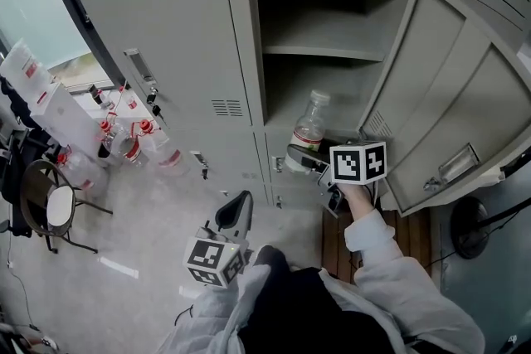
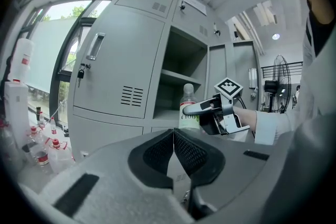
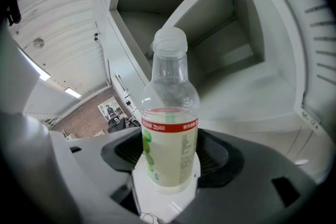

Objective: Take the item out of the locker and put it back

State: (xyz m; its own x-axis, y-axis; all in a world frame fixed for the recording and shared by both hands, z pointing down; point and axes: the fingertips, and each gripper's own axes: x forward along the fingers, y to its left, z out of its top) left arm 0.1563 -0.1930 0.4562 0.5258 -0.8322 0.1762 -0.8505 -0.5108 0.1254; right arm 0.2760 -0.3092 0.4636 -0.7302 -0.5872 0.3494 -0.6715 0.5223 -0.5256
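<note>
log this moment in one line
right gripper: shut on plastic bottle | plastic bottle: upright, at open locker lower compartment | left gripper: shut, empty

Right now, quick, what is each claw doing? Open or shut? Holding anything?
Left claw: shut, holding nothing.
Right claw: shut on the bottle.

Locker area of a lab-type workplace. A bank of grey steel lockers (image 1: 166,46) is noted, keys left in the doors. A white lab-coat sleeve (image 1: 377,232) is seen. Red-capped plastic bottles (image 1: 124,143) are clustered on the floor (image 1: 141,261) by a window (image 2: 50,55). A round-seated stool (image 1: 60,207) and a pedestal fan (image 2: 273,85) are recorded.
</note>
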